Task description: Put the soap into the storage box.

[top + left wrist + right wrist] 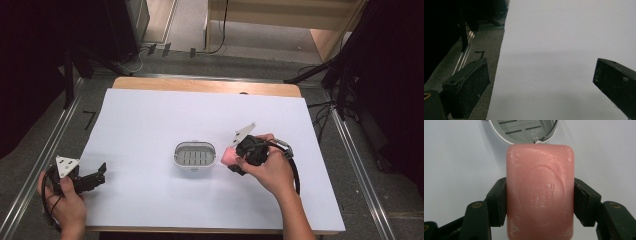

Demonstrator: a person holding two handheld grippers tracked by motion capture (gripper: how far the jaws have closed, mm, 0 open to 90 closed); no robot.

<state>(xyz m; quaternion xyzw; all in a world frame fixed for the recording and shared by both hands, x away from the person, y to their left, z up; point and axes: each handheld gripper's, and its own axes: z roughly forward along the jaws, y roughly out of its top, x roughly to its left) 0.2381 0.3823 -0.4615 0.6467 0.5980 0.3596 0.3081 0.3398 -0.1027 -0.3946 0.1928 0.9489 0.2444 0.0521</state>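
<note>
**Soap in the jaws, dish just ahead**

Nearest you, at the lower left of the high view, your left gripper (98,176) rests low at the near-left corner of the white sheet (150,125), well apart from the work. In the left gripper view its jaws stand wide apart with nothing between them, just bare sheet and the grey floor at its edge. It has no part in this step, as far as I can judge.

Your right gripper (540,200) is the busy one. Its jaws are clamped on the long sides of the pink soap bar (540,192), the stamped face turned up to the camera, pads squarely against both flanks. In the high view the bar (228,157) sits just to the right of the soap dish (195,161), near its rim; whether it is already over the rim I cannot tell.

Beyond the bar, in the right gripper view, the dish (524,131) shows its slotted grey insert and white rim, close past the soap's far end.

The step in hand looks like carrying the soap to the dish. Next you'd need to bring the bar forward until it is over the slotted insert, keep its long axis matched to the dish's, lower it level, and only then let the jaws part. Release too early and the bar may catch on the rim and tip out.
</note>
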